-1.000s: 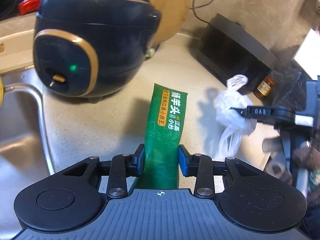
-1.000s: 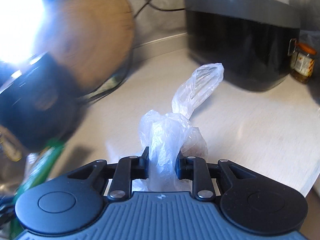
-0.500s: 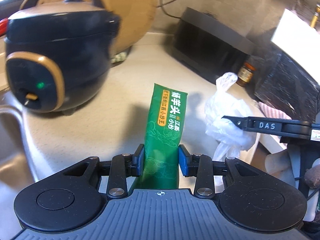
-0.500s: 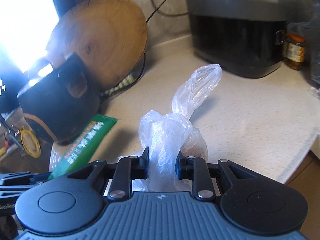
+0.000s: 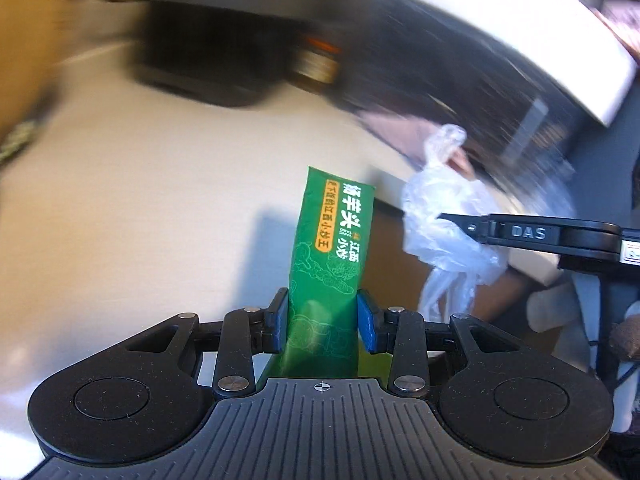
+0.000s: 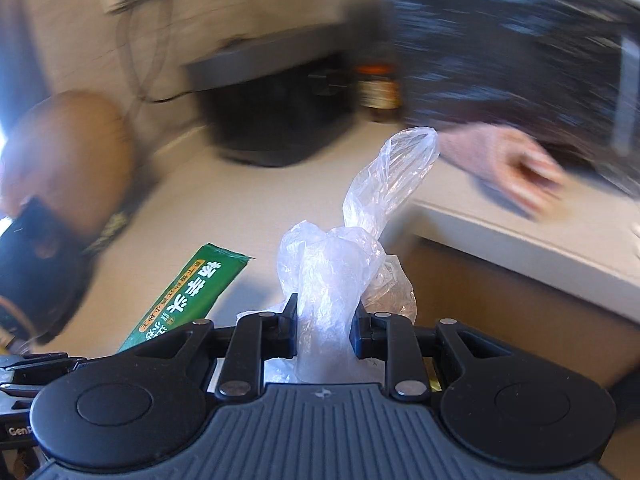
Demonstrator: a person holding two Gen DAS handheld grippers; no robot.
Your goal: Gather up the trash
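The left hand-held gripper (image 5: 322, 326) grips the green wrapper (image 5: 334, 240), pointing up the frame; the right hand-held gripper (image 6: 324, 330) pinches the plastic bag (image 6: 360, 240).

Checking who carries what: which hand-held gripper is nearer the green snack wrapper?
Left. The left hand-held gripper is clamped on the green snack wrapper; the right hand-held gripper, beside it, grips the clear plastic bag.

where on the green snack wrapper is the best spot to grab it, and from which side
Take the green snack wrapper by one short end, pads on its two long edges, coming in along its length. It is a long, narrow, flat sleeve, so gripping across its width fits the opening and leaves the rest sticking out ahead. The left tool holds it this way, while the right tool pinches the clear plastic bag.
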